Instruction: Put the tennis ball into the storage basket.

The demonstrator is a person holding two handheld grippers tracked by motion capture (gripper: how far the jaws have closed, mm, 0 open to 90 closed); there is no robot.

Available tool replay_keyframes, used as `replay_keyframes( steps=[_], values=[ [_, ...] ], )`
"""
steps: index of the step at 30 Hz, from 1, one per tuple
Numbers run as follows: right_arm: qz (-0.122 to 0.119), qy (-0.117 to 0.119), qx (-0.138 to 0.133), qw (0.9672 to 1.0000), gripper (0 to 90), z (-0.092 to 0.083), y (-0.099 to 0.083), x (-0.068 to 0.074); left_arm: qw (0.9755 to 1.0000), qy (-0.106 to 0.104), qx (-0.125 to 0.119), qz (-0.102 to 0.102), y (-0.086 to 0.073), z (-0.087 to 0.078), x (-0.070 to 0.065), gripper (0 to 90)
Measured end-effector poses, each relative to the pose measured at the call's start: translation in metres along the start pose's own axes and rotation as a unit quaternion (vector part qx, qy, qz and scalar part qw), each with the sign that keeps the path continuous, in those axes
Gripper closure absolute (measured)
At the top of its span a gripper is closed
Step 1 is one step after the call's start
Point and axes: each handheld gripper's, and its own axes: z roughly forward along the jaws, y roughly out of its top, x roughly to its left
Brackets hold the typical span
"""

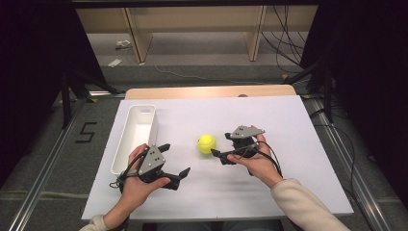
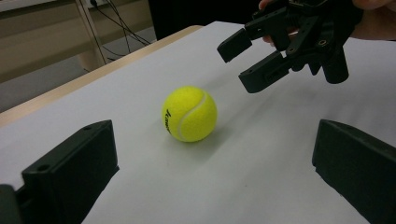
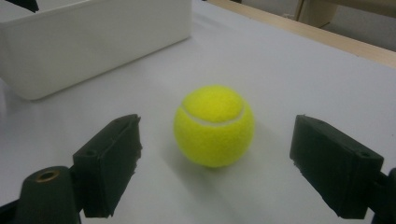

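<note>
A yellow tennis ball (image 1: 207,143) lies on the white table top (image 1: 288,144), near its middle. My right gripper (image 1: 220,145) is open just to the ball's right, its jaws pointing at it. In the right gripper view the ball (image 3: 215,125) sits close ahead, between the tips of the spread jaws, untouched by them. My left gripper (image 1: 176,159) is open too, lower left of the ball with nothing in it. In the left gripper view the ball (image 2: 189,114) rests a little beyond the jaws, and the right gripper (image 2: 240,65) hovers open behind it.
A long white bin (image 1: 139,130) stands along the table's left side, close to my left hand; its wall (image 3: 93,42) rises behind the ball in the right gripper view. Past the table's wooden far edge (image 1: 207,91) are the floor, cables and shelf legs.
</note>
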Motion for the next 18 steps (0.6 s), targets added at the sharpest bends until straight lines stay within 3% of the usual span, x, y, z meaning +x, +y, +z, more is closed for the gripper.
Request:
replay_keyframes(
  steps=[18],
  values=[
    [0.002,0.000,0.009,1.0000,16.9,0.015,0.003,0.000,1.0000,0.001,0.000,0.002,0.000,0.000,0.000,0.0]
  ],
)
